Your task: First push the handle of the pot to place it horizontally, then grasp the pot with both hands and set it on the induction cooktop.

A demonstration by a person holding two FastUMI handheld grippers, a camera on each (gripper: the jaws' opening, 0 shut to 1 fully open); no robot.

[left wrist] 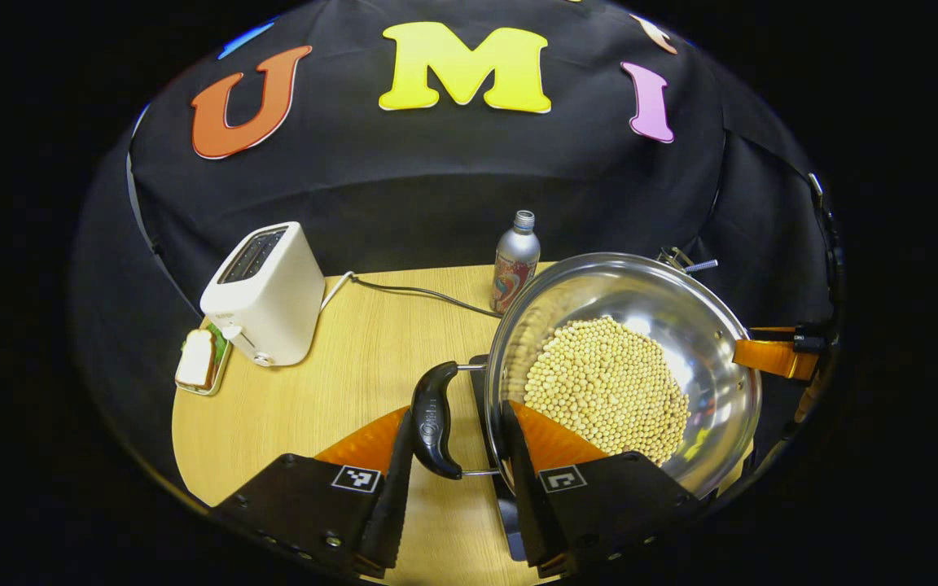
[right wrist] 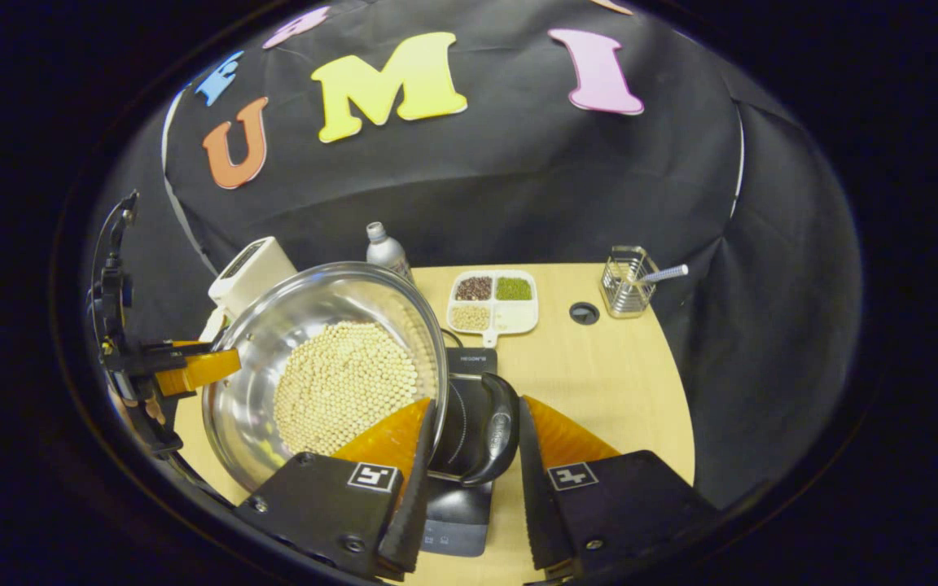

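A steel pot (left wrist: 681, 325) full of pale beans hangs or sits over the black induction cooktop (right wrist: 457, 496); I cannot tell whether it touches. My left gripper (left wrist: 458, 415) is shut on the pot, one finger outside the black side handle (left wrist: 434, 419) and the other over the rim inside the wall. My right gripper (right wrist: 477, 400) holds the opposite handle (right wrist: 497, 439) the same way, its inner finger over the beans (right wrist: 339, 382). Each gripper also appears far off across the pot: the right gripper (left wrist: 770, 358) and the left gripper (right wrist: 192, 368).
A white toaster (left wrist: 265, 293) with its cable stands at the back left, bread on a small tray (left wrist: 196, 358) beside it. A metal bottle (left wrist: 515, 260) stands behind the pot. A divided dish of grains (right wrist: 492, 301), a wire holder (right wrist: 628, 281) and a small black disc (right wrist: 584, 312) lie at the back right.
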